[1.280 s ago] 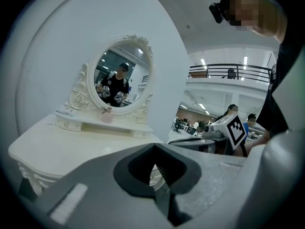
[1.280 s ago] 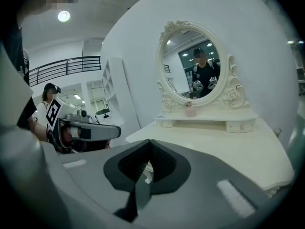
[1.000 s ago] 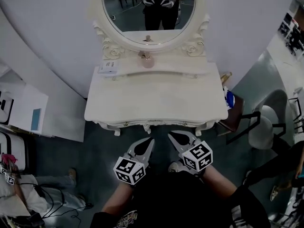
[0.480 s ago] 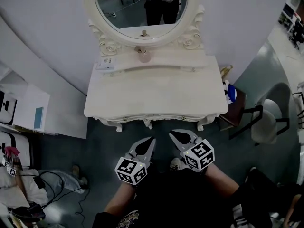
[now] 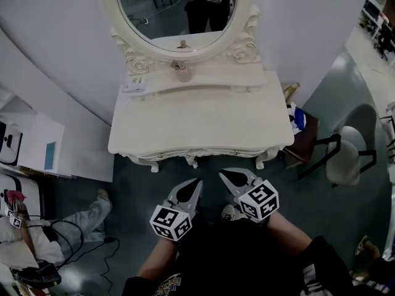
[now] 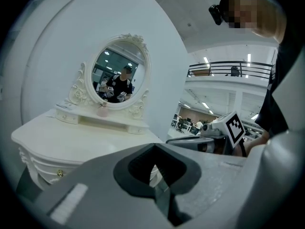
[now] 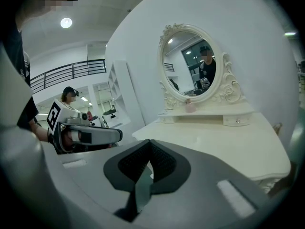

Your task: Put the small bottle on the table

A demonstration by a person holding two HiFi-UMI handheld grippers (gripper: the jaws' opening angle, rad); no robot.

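The left gripper (image 5: 193, 186) and right gripper (image 5: 226, 176) both have their jaws closed on nothing. They sit side by side just short of the dressing table's (image 5: 197, 125) front edge. The small bottle (image 5: 183, 74) stands upright on the table's raised back shelf (image 5: 213, 82), under the mirror (image 5: 179, 11) and well beyond both tools. It lies almost straight ahead of the left gripper, which looks the nearer.

The dressing table (image 5: 203, 128) has a smooth, faintly glossy, cream-painted finish.

Open tabletop (image 5: 197, 125) ahead, rear shelf (image 5: 216, 82) carrying small bottle (image 5: 182, 74), mirror (image 5: 176, 11) behind
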